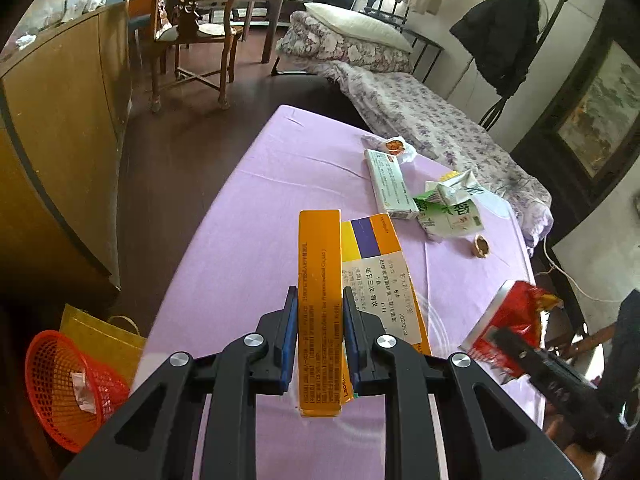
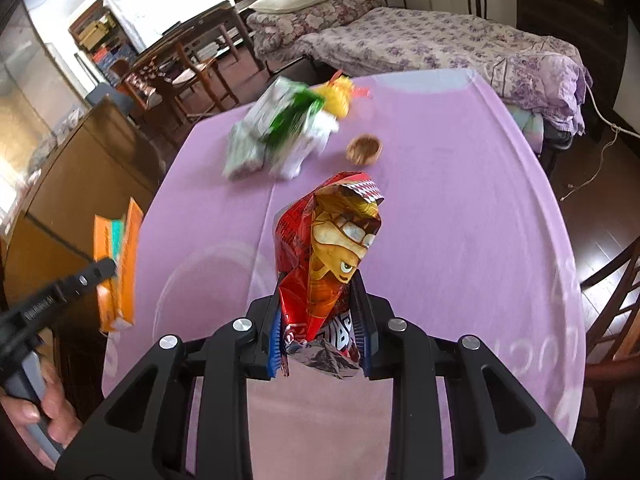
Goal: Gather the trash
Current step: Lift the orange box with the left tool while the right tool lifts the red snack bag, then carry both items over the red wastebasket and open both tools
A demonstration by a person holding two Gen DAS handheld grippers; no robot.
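My left gripper [image 1: 320,292] is shut on an orange medicine box [image 1: 320,248], which it holds on edge above the purple-covered table [image 1: 260,220]. My right gripper [image 2: 318,292] is shut on a crumpled red snack bag [image 2: 340,232] that stands up between its fingers. In the left wrist view the snack bag [image 1: 516,308] shows at the right edge. The right wrist view has the orange box [image 2: 128,240] at the left, off the table's side. A white-green box [image 1: 390,184], a crushed green carton [image 1: 452,208], a wrapper [image 1: 394,146] and a small brown shell [image 1: 481,246] lie on the far part of the table.
A red mesh basket [image 1: 52,372] with a crumpled scrap inside lies tilted on the floor at the lower left, beside a yellow bag [image 1: 100,336]. A wooden cabinet [image 1: 60,120] stands left of the table, a bed [image 1: 420,120] behind it, a chair [image 2: 612,300] to its right.
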